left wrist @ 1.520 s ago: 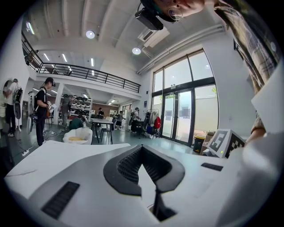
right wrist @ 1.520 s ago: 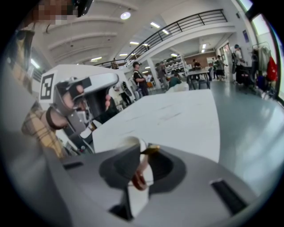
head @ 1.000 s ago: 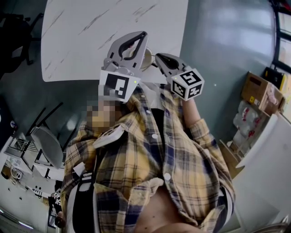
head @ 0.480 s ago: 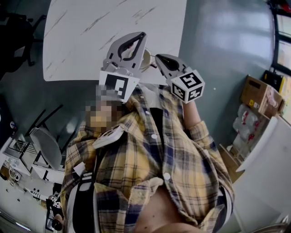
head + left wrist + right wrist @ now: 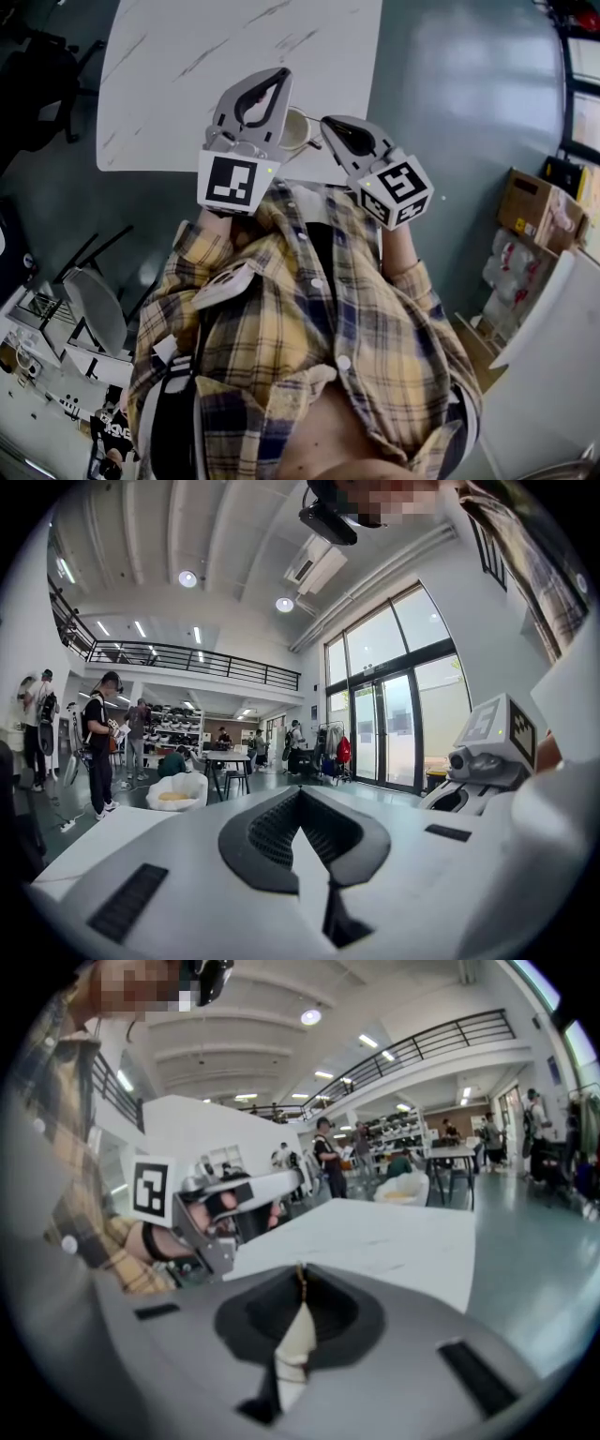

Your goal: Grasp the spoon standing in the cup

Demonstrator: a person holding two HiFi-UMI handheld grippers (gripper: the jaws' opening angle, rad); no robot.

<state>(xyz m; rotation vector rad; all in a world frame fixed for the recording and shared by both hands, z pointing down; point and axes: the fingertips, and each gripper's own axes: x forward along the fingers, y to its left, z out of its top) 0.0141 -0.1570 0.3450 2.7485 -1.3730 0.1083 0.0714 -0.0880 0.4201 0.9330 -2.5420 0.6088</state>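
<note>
Marble-white table (image 5: 187, 56), grey hall floor (image 5: 469, 94), left tool (image 5: 278, 77) closed, right tool (image 5: 330, 123) pinching spoon (image 5: 300, 1279)

A yellow, navy and white plaid shirt (image 5: 375, 328) with white buttons (image 5: 344, 363) is worn open over a dark top (image 5: 323, 246). The left gripper (image 5: 278, 76) and right gripper (image 5: 328, 123) are grey, each bearing a black-and-white marker cube (image 5: 232, 181).

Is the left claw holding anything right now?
No, the left gripper has its jaws closed against each other with nothing between them.
</note>
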